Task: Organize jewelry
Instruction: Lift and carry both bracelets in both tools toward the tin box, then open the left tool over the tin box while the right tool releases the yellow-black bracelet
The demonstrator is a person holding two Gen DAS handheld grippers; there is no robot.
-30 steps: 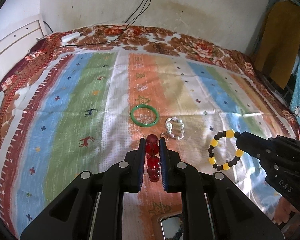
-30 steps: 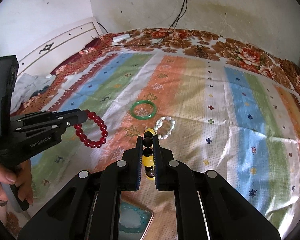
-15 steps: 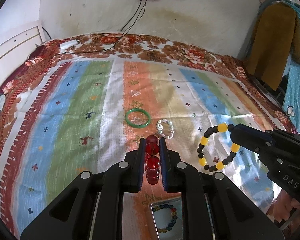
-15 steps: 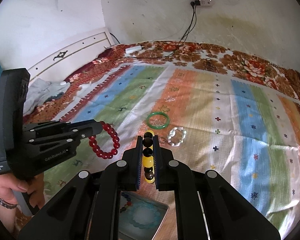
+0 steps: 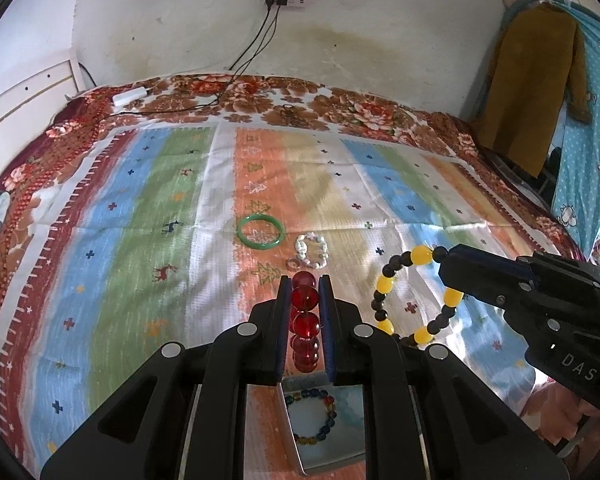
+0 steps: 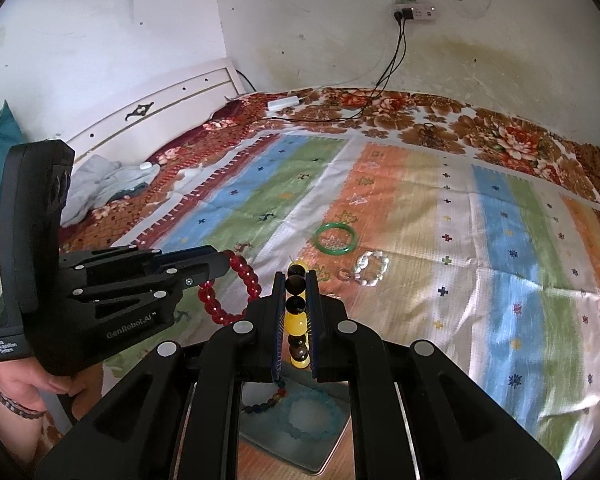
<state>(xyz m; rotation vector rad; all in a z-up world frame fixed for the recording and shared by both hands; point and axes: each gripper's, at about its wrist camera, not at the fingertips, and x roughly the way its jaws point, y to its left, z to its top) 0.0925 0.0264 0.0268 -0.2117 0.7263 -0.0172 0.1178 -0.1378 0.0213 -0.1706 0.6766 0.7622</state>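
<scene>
My left gripper [image 5: 304, 280] is shut on a red bead bracelet [image 5: 305, 320], which also shows hanging from it [image 6: 236, 296] in the right wrist view. The right gripper [image 6: 296, 276] is shut on a yellow and black bead bracelet [image 6: 296, 320], seen as a hanging loop [image 5: 412, 292] in the left wrist view. Both are held above the striped bedspread. Below them lies a shallow metal tray [image 5: 340, 452] holding a multicoloured bead bracelet [image 5: 312, 416] and a pale blue bead bracelet [image 6: 308, 416]. On the spread lie a green bangle [image 5: 259, 231], a white bead bracelet [image 5: 311, 249] and a small ring [image 5: 291, 263].
A floral sheet [image 5: 340, 108] borders the striped spread. A white headboard [image 6: 172, 100] stands at the left, with crumpled grey cloth [image 6: 100, 184] near it. A white charger block [image 6: 283, 103] and black cables lie at the far edge. A brown coat [image 5: 532, 80] hangs at the right.
Both grippers have pulled back and risen with their bracelets held. The metal tray has come into fuller view below them, and the bangle and white bracelet look farther off.
</scene>
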